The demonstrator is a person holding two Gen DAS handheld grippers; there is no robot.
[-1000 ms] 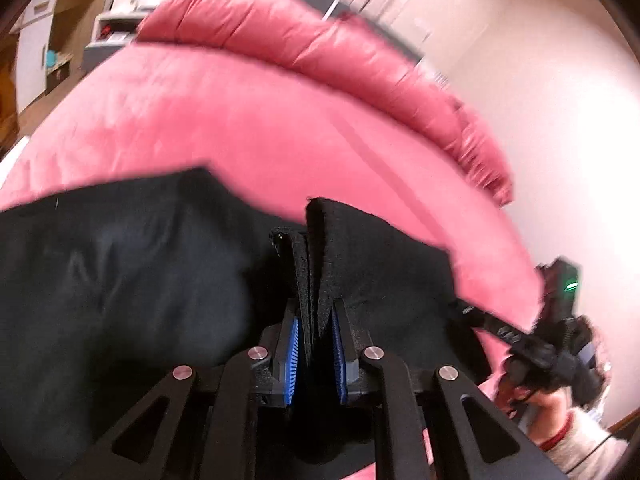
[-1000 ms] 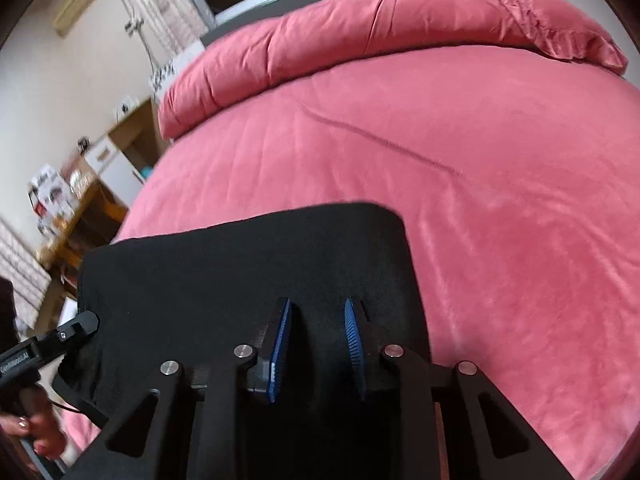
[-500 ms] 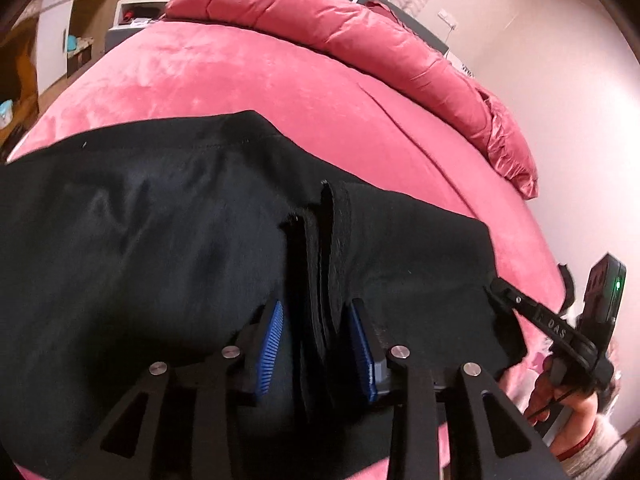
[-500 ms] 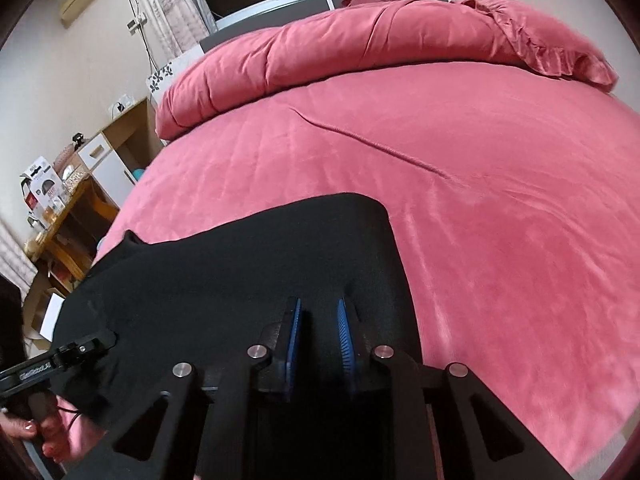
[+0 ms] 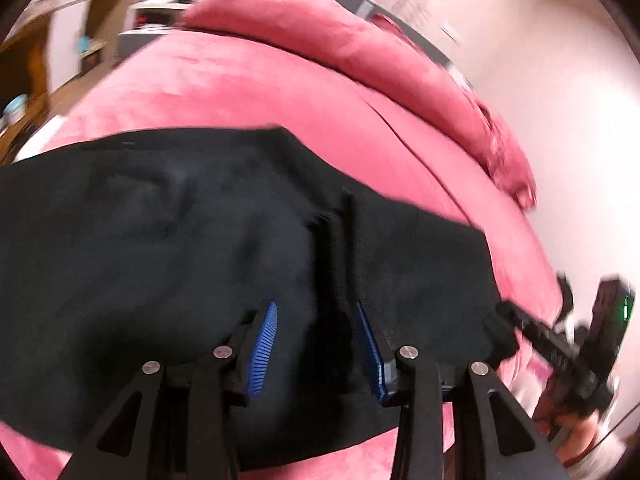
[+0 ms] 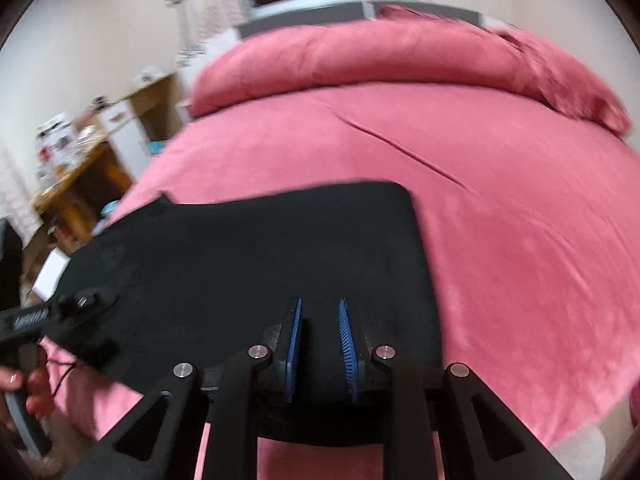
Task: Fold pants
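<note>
The black pants [image 5: 168, 248] lie flat on the pink bed [image 6: 500, 208], near its front edge. The left claw [image 5: 316, 344] is opening, with a raised fold of the pants between its jaws, not pinched. The right claw [image 6: 320, 344] hovers over the pants, a little apart, gripping nothing.

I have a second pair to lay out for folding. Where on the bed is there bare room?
Free: the pink bedspread between the black pants and the rolled duvet, and on to the right edge. Crowded: the near edge, where the pants lie with the left gripper, jaws opening, and the right gripper over them.
</note>
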